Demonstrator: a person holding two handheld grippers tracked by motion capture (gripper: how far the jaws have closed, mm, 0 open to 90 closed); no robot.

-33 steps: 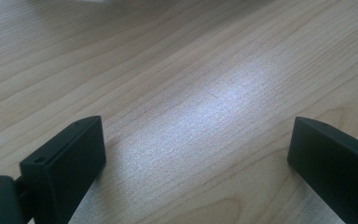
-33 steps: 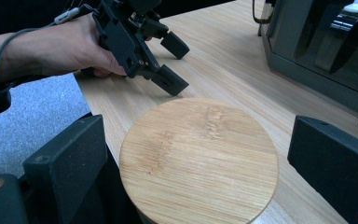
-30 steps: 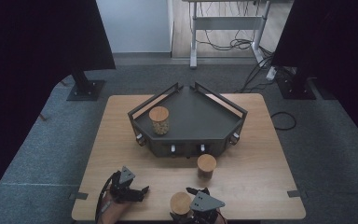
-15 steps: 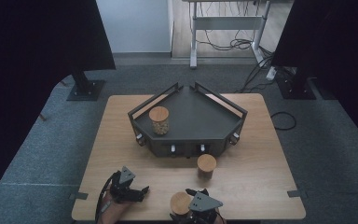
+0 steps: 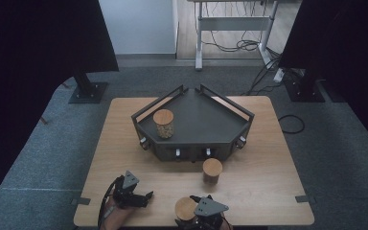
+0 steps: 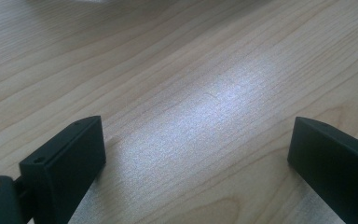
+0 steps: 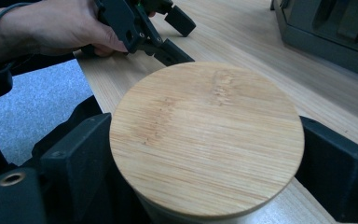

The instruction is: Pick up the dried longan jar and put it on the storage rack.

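Right gripper (image 7: 205, 154) just closing around near jar (image 7: 206, 137), jaws at its sides; left gripper (image 6: 196, 154) wide open, empty

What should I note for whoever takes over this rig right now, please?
Left tool: open, empty, low over the table.
Right tool: jaws have just been closing around the near jar; its lid hides whether the pads press yet.
Middle jar stands on the table before the tray; tray jar stands on it.
Done: one jar on the tray. Left: probably the other two.
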